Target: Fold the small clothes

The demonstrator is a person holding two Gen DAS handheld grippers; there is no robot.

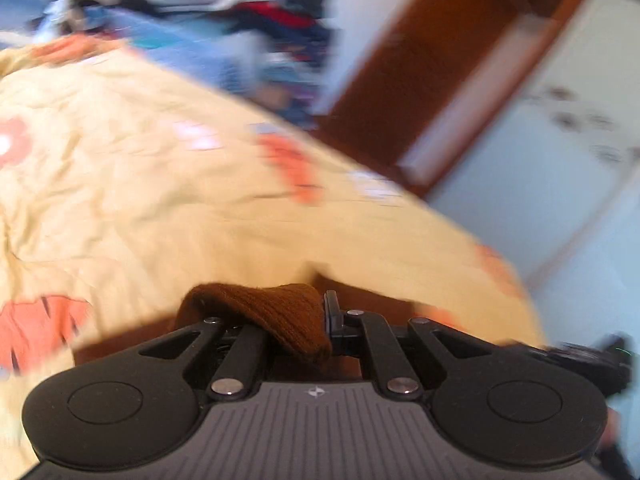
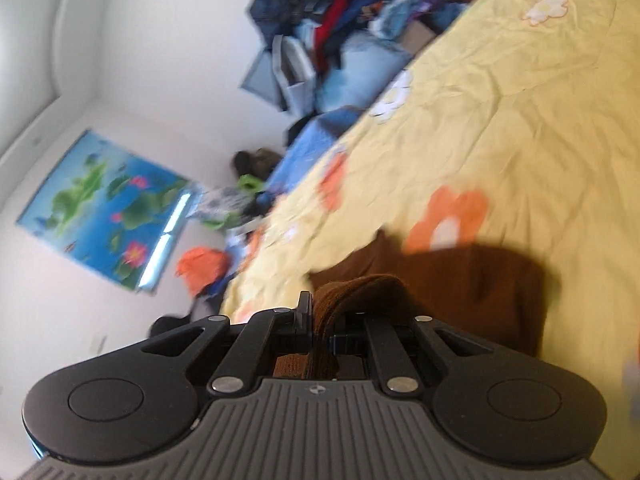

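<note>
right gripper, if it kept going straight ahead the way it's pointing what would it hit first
Likely the brown knit garment that the right gripper is shut on, which hangs just ahead of it. Beyond lies the yellow flowered bedsheet. Depth is hard to judge in this blurred view.

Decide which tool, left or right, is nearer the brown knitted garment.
Neither, it's a tie. The left tool is shut on one bunched fold of the brown knitted garment. The right tool is shut on another.

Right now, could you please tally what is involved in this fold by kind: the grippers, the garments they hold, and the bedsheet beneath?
Grippers: 2, left gripper and right gripper, both shut on knit.
Brown knit garment: 1.
Yellow flowered bedsheet: 1.
Total: 4.
</note>
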